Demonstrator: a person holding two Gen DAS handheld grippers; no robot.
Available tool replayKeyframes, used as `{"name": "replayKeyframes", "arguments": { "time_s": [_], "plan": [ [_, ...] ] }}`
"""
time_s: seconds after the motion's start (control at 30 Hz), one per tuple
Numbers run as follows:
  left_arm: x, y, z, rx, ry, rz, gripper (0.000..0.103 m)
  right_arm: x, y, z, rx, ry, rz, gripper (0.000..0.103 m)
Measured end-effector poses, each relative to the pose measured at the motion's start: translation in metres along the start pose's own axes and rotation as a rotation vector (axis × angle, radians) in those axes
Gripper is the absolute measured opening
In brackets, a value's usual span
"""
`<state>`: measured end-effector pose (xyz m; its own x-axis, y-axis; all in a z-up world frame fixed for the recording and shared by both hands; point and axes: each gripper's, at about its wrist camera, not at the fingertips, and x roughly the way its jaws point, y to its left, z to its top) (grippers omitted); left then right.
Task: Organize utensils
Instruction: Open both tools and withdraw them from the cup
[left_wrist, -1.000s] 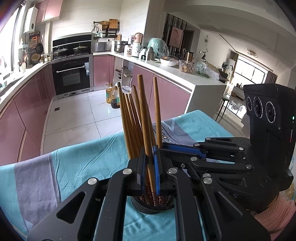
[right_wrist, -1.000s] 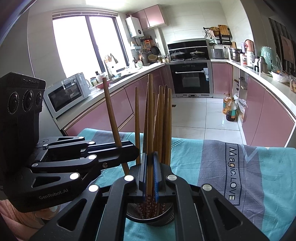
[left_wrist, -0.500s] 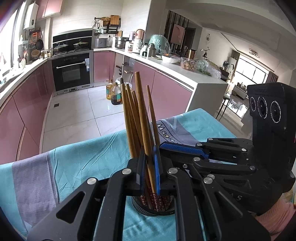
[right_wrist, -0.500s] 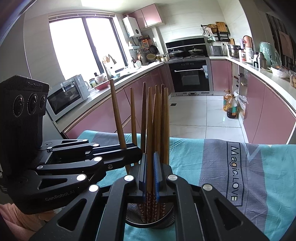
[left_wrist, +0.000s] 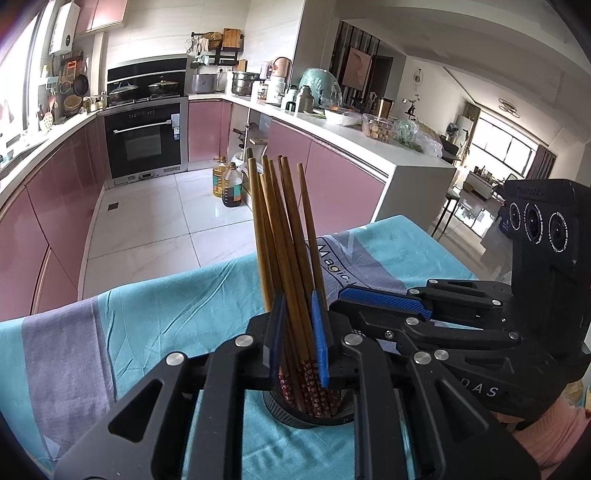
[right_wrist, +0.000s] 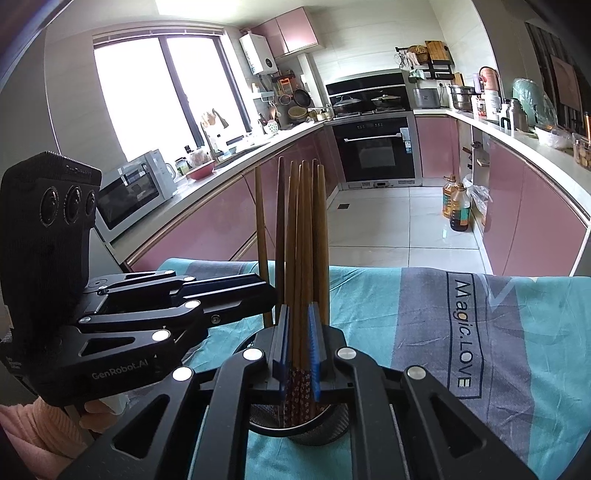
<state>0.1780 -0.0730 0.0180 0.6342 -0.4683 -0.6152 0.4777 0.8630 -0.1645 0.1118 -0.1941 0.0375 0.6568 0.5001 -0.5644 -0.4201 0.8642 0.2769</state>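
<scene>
Kitchen bg, pink cabinets; teal tablecloth (left_wrist: 177, 314) on table. Left cam only: living area, right gripper (left_wrist: 373, 302) side-on. Right cam only: window, microwave (right_wrist: 136, 192), left gripper (right_wrist: 258, 295). Chopsticks (left_wrist: 284, 258) brown wood, red patterned ends down (bundle upright, fanned) in black mesh holder (right_wrist: 321, 424) on cloth. Both jaw pairs opening w/ sticks between blue pads, narrow gap, pads not pressing.

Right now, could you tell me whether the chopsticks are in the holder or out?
In: the chopsticks stand upright, patterned ends down inside the mesh holder on the cloth.
</scene>
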Motion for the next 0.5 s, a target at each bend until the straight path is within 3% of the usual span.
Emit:
{"name": "replayKeyframes", "arguments": {
  "time_s": [0.2, 0.5],
  "plan": [
    [-0.003, 0.002, -0.005, -0.01, -0.011, 0.002, 0.024, -0.005, 0.001, -0.002, -0.001, -0.009, -0.004, 0.015],
    [-0.029, 0.012, -0.022, -0.029, -0.077, 0.059, 0.047, -0.014, 0.002, -0.007, -0.005, -0.028, -0.021, 0.031]
  ]
}}
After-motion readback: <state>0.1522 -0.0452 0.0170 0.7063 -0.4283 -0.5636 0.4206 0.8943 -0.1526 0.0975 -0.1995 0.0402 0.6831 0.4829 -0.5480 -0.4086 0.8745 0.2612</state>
